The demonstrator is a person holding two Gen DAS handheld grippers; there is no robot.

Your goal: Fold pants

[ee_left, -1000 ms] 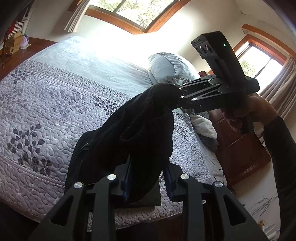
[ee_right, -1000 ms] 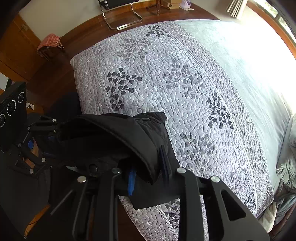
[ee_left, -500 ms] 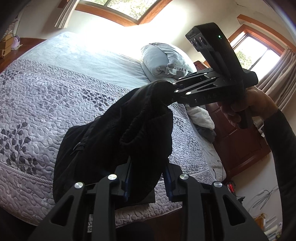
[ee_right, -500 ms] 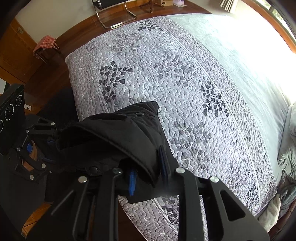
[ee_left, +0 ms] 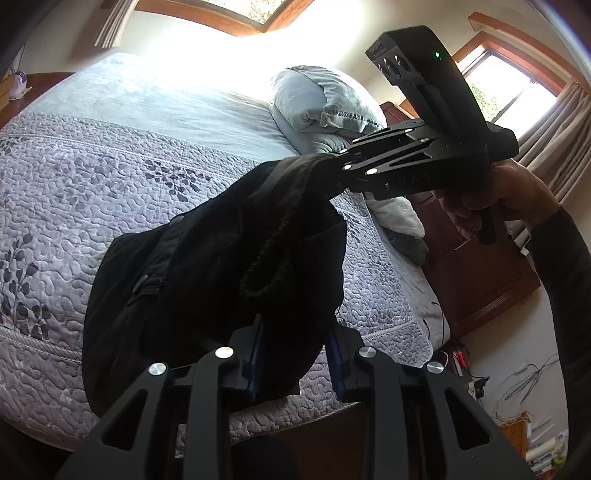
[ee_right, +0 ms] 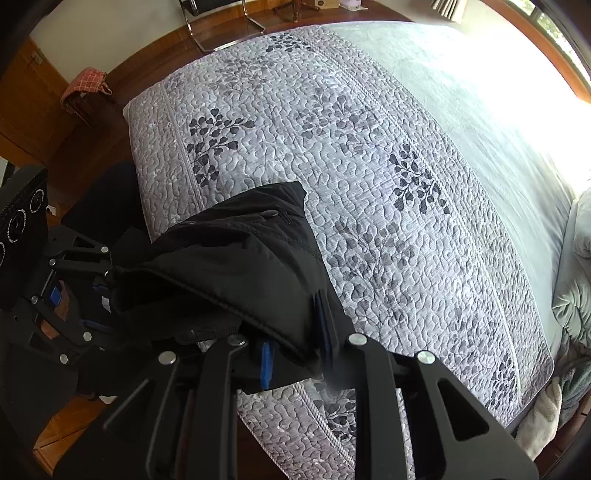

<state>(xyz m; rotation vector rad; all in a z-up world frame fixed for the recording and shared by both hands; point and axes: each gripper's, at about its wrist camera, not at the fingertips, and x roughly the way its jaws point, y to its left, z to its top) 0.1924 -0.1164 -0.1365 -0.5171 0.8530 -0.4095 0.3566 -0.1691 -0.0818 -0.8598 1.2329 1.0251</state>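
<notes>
The black pants (ee_left: 207, 273) hang bunched between both grippers above the near edge of the bed. My left gripper (ee_left: 295, 354) is shut on one end of the waistband. My right gripper (ee_left: 340, 166), held by a hand at the right of the left wrist view, is shut on the other end. In the right wrist view the pants (ee_right: 236, 258) drape over my right gripper (ee_right: 295, 350), with the left gripper (ee_right: 103, 273) at the far left. The lower part of the pants rests on the quilt.
The bed has a grey quilted cover with leaf prints (ee_right: 369, 184) and a pale blue sheet (ee_left: 166, 96). Pillows (ee_left: 317, 99) lie at the head. A wooden cabinet (ee_left: 480, 273) stands by the bed. A chair (ee_right: 221, 18) and a stool (ee_right: 86, 83) stand on the wooden floor.
Both grippers have carried the pants further over the bed. More of the black fabric now lies on the quilt.
</notes>
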